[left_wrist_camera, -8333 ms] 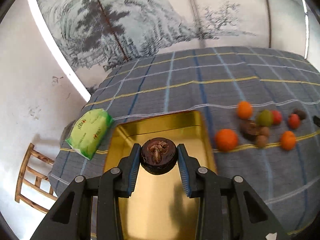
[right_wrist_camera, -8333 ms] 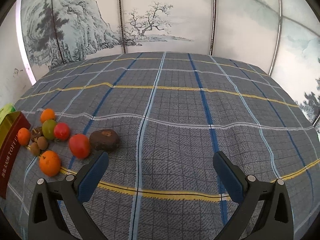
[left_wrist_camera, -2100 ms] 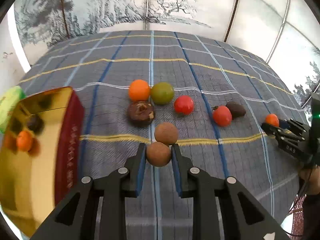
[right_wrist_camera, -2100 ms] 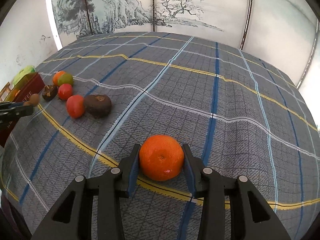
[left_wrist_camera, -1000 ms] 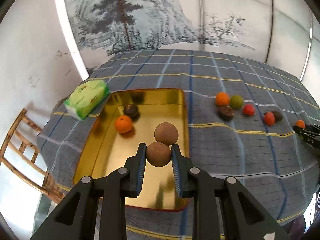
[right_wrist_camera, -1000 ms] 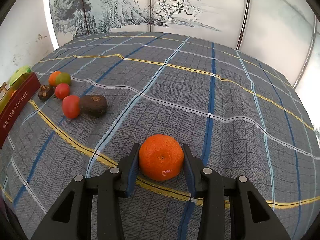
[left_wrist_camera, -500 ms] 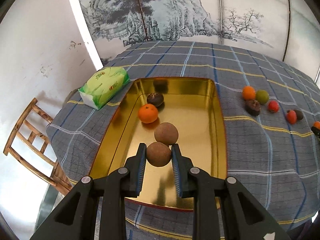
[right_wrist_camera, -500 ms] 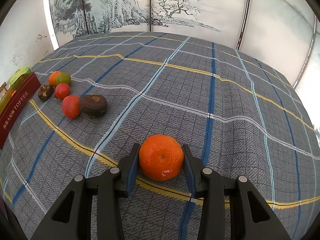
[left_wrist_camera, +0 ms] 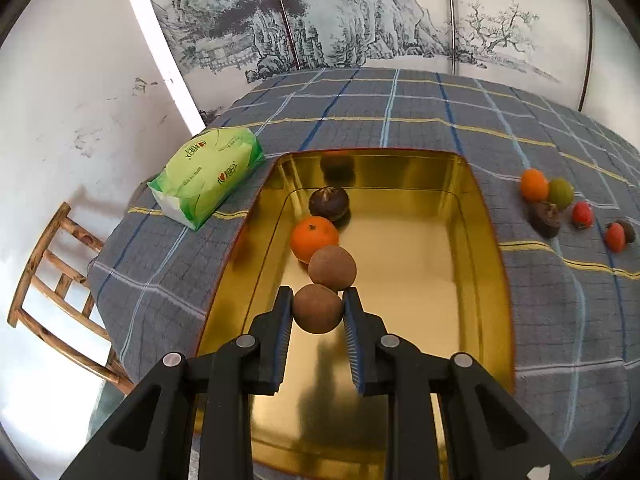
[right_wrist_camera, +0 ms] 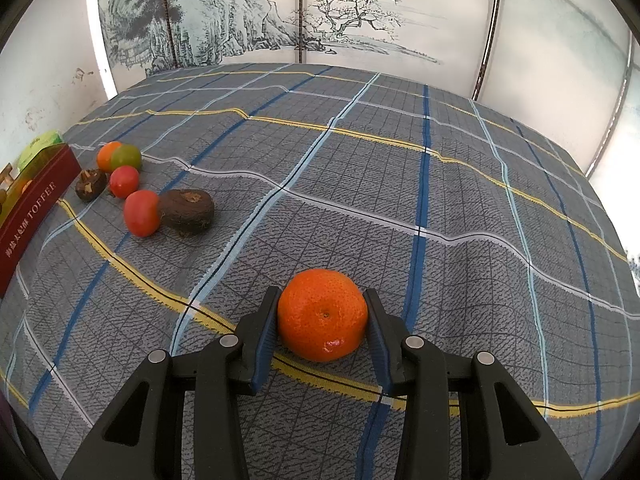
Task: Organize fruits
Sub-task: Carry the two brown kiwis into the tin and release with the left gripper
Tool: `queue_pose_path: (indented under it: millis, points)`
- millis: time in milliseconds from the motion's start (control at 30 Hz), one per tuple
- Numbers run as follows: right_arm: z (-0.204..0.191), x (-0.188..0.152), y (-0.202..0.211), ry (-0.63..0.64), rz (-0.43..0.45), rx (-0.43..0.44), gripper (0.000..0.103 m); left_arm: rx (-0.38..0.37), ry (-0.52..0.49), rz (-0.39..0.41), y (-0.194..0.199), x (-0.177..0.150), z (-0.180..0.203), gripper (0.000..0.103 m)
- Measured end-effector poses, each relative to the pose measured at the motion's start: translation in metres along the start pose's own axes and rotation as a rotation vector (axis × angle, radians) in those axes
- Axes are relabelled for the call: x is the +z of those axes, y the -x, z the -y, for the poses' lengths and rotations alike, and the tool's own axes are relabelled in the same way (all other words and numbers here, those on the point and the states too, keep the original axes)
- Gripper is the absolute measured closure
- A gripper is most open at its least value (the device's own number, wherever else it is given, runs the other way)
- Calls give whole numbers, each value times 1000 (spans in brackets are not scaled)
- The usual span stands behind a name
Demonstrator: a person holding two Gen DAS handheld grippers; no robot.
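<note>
Above the gold tin, L wrist view: left gripper has its jaws clenched on a round brown fruit, held over the tin's near half. Just past it at 12 o'clock lies a second brown fruit, then an orange and a dark fruit, all w/in the tin and running toward its far wall. Key relation: the held fruit sits directly over bare tin floor, w/ the resting brown fruit nearly touching at 12 o'clock, so release likely calls for a straight drop, not a forward push. Round fruit, no long axis; may roll on metal. Loose fruits lie on the desk at approx. 2 o'clock, well apart from the tin. Tissue pack at 10 o'clock, beside the tin.

R wrist view: right gripper jaws grasping a mandarin just above the cloth; tin's red side at 9 o'clock, well apart. Left gripper is the nearer to the tin.
</note>
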State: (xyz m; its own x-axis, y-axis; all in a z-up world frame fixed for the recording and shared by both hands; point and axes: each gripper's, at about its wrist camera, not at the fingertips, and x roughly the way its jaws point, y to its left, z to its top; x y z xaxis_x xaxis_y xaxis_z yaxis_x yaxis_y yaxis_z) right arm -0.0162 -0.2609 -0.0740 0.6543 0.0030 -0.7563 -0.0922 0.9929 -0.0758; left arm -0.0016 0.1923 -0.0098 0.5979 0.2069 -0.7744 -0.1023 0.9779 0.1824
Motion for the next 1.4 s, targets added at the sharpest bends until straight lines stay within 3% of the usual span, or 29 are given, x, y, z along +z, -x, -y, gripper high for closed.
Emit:
queue_pose_path:
  millis: [333,1033,1167,1400]
  points:
    - [1,0,0,-1,0,-5,62,-2,-21,-52,-32,9,-12,81]
    - [1,1,0,-1,-2,-12,62,-8,-24,-58,-47,11,-13,79]
    - [1,1,0,2,-1,-18,62,-4,-18,-42,-43,11,-16,73]
    - [-3,1,1,17,3,-44,62,-68,122,36,-3,7,-39,43]
